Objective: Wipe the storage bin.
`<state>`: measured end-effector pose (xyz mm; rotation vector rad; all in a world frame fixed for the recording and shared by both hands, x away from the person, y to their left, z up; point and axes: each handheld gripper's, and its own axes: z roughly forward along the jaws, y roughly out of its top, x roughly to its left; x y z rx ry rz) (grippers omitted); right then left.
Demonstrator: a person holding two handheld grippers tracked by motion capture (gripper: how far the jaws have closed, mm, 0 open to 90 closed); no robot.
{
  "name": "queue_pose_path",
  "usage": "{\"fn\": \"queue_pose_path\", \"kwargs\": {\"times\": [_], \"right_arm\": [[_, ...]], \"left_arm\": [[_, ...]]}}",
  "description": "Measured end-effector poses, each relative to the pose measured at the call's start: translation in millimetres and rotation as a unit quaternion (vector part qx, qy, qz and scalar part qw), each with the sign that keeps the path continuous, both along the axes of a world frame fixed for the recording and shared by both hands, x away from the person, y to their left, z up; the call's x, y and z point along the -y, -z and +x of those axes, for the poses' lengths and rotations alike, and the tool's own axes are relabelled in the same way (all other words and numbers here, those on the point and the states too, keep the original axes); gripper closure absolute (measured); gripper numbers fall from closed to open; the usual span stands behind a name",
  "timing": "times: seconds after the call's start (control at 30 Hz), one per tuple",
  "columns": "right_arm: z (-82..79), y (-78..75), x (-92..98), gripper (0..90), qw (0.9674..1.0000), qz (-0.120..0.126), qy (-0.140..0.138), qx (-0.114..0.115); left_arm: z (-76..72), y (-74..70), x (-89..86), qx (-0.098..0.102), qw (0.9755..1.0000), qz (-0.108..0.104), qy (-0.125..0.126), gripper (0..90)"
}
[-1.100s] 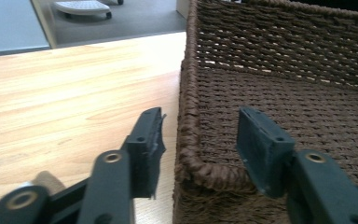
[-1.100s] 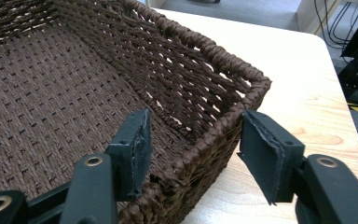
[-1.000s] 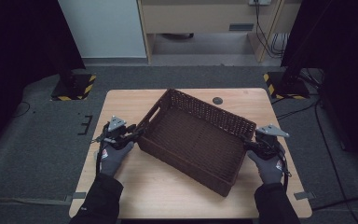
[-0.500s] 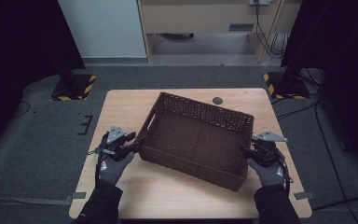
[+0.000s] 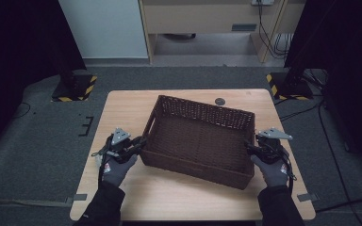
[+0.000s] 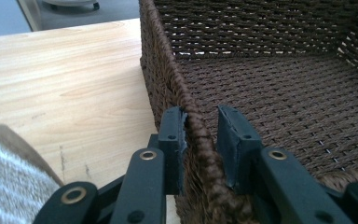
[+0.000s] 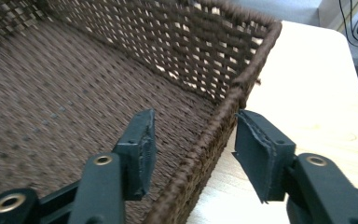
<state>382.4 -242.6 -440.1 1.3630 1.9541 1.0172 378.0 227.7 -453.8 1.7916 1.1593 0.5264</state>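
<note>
Left gripper (image 6: 200,140): jaws straddle the left short rim of the dark brown woven wicker rectangular basket (image 6: 270,93). Outer jaw presses the braided edge; inner jaw sits just off it, a thin gap showing. Jaws narrowed around the rim, not fully clamped as far as can be told. From the high view, left gripper (image 5: 139,142) meets the basket's near-left corner, held by a grey-gloved hand (image 5: 118,167).

Right gripper (image 7: 191,144): jaws spread wide, one inside the basket (image 7: 74,84), one outside over the tabletop, rim running between them with clear space on both sides. Released. In the high view, right gripper (image 5: 250,148) sits at the basket's right short wall, gloved hand (image 5: 273,170) behind it.

Basket (image 5: 202,141): rests on the light wooden rectangular table (image 5: 122,113), roughly centred, turned slightly askew to the table edges, interior bare.

Beyond the far rim, a small dark round disc (image 5: 220,101) lies on the table, well apart from the basket. Grey carpeted floor (image 5: 37,141) surrounds the table.
</note>
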Motion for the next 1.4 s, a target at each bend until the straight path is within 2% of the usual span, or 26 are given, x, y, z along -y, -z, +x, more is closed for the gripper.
{"fn": "queue_pose_path", "kwargs": {"times": [0.1,0.17,0.27,0.33,0.37,0.43,0.5,0.57,0.63,0.73,0.8,0.87,0.97,1.03,1.07,1.1,1.17,1.23,1.3,1.33,1.37,1.4], "right_arm": [[-6.5,-2.8,-0.1,45.8,1.0,0.006,-0.007,-0.002],[-8.0,1.3,-0.3,48.5,0.9999,-0.012,-0.008,-0.008],[-5.6,5.8,4.7,54.1,0.9998,-0.011,0.001,-0.018],[-4.1,8.7,7.1,57.0,0.9997,-0.004,0.003,-0.026],[-3.7,8.9,7.6,58.4,0.9996,0.003,0.0,-0.029],[-3.1,9.0,7.2,59.2,0.9996,0.002,0.0,-0.028],[-1.3,9.7,6.2,60.6,0.9996,-0.001,0.003,-0.027],[2.3,10.4,9.4,60.0,0.9997,0.004,0.002,-0.024],[2.7,9.9,10.0,58.2,0.9998,0.001,0.0,-0.022],[1.1,5.0,8.9,53.3,0.9999,-0.01,0.002,-0.009],[-0.2,1.5,9.1,50.9,1.0,-0.003,0.004,-0.001],[-2.8,-8.7,10.2,43.7,0.9995,0.016,0.009,0.024],[-2.3,-10.5,9.9,42.5,0.9993,0.024,0.01,0.027],[1.3,-2.8,8.4,41.7,0.9997,0.018,0.01,0.01],[1.3,-2.8,8.4,41.7,0.9997,0.018,0.01,0.01],[3.9,3.7,6.9,41.9,0.9999,0.011,0.01,-0.004],[5.2,6.6,6.7,42.6,0.9999,0.008,0.009,-0.007],[8.4,13.1,7.7,48.2,0.9997,0.002,0.008,-0.024],[8.9,13.8,7.4,50.9,0.9995,0.008,0.009,-0.03],[9.2,14.1,7.6,53.8,0.9993,0.008,0.008,-0.036],[8.7,14.0,7.7,58.7,0.9993,0.003,0.013,-0.035],[8.3,13.9,7.4,59.8,0.9992,0.002,0.016,-0.036]], "left_arm": [[-8.1,0.0,3.5,0.0,1.0,-0.001,-0.006,69.9],[-14.6,-0.1,5.9,0.002,0.9999,0.0,-0.011,69.1],[-24.9,-0.4,8.5,0.009,0.9999,0.002,-0.005,66.9],[-24.8,-1.8,8.3,0.009,0.9999,-0.002,-0.003,65.4],[-23.5,-3.3,7.6,0.015,0.9999,-0.006,-0.005,61.9],[-17.8,-5.5,4.6,0.029,0.9995,-0.005,-0.01,59.2],[-11.3,-4.7,2.7,0.024,0.9996,-0.009,-0.013,59.0],[-5.7,-1.4,3.0,0.018,0.9996,-0.019,-0.003,60.4],[-4.9,2.1,8.1,0.008,0.9998,-0.011,0.014,63.4],[-6.5,3.5,10.2,0.008,0.9999,-0.001,0.011,63.5],[-8.0,3.1,10.1,0.004,0.9999,-0.006,0.011,63.4],[-12.1,4.5,12.2,0.003,0.9999,0.0,0.016,63.6],[-19.7,7.1,18.0,-0.002,0.9996,0.008,0.027,62.3],[-24.0,6.7,21.3,0.0,0.9996,0.013,0.026,61.6],[-25.6,6.5,22.4,-0.001,0.9995,0.015,0.027,61.6],[-27.3,6.8,23.5,-0.001,0.9996,0.011,0.026,60.9],[-29.9,7.3,24.6,-0.001,0.9997,0.006,0.026,60.5],[-30.4,8.0,23.7,0.0,0.9996,0.0,0.027,59.4],[-29.8,8.4,22.5,0.002,0.9996,-0.006,0.028,58.5],[-29.9,8.5,21.9,0.008,0.9996,-0.006,0.028,56.5],[-30.5,7.6,20.2,0.015,0.9995,-0.009,0.025,49.4],[-30.5,7.6,20.2,0.015,0.9995,-0.009,0.025,48.1]]}}
